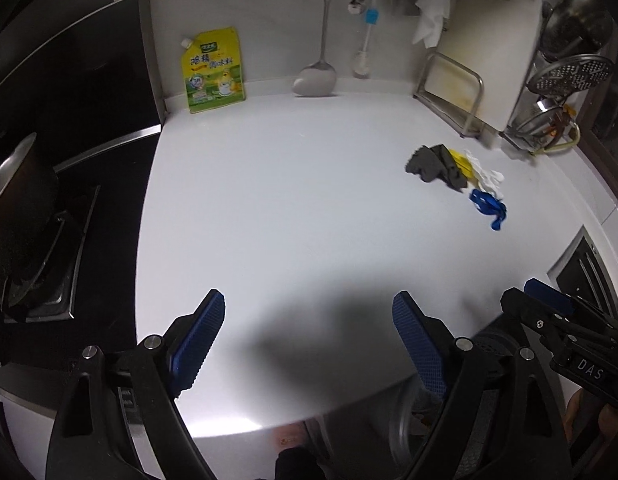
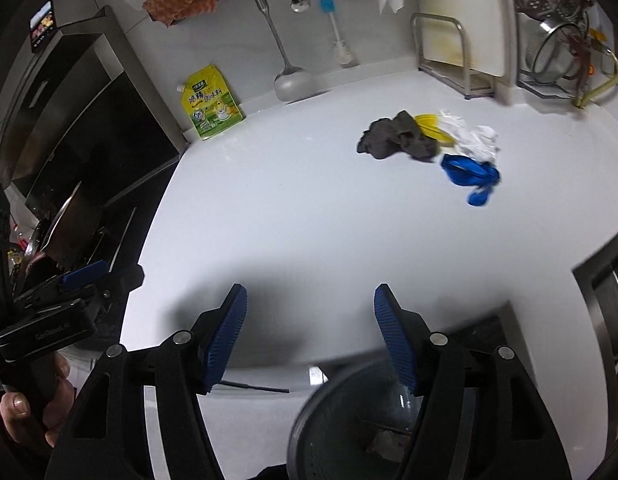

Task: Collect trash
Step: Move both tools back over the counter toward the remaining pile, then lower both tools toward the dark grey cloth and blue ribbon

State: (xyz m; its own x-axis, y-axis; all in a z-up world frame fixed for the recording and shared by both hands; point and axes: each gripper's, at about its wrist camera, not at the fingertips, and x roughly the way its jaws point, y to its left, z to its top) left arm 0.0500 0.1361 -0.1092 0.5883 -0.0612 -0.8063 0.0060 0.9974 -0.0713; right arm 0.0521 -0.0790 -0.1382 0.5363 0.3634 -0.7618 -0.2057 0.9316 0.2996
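Left wrist view: the left gripper (image 1: 309,336) hangs over the near edge of the white tabletop (image 1: 289,200), its blue-padded fingers (image 1: 199,340) standing wide apart with nothing between them. The trash lies well beyond the fingers and off to their right: a crumpled grey rag (image 1: 433,164), touching a yellow scrap (image 1: 463,160), a white crumpled piece (image 1: 487,174) and, nearest the fingers, a blue scrap (image 1: 489,204). A yellow-green pouch (image 1: 213,70) leans against the back wall, far ahead of the left finger. The right gripper (image 1: 549,300) enters at the right edge.

Right wrist view: the right gripper (image 2: 311,332) also has its fingers (image 2: 227,336) apart and empty, over the tabletop's (image 2: 289,208) front edge. The same pile sits well ahead and right of the fingers: grey rag (image 2: 397,136), yellow scrap (image 2: 429,124), white piece (image 2: 475,140), blue scrap (image 2: 471,176), all grouped together. Below the right finger, past the tabletop edge, stands a round bin (image 2: 329,432) with a dark scrap (image 2: 383,444) in it. The left gripper (image 2: 83,276) and a hand (image 2: 33,400) gripping its handle show at the left edge.
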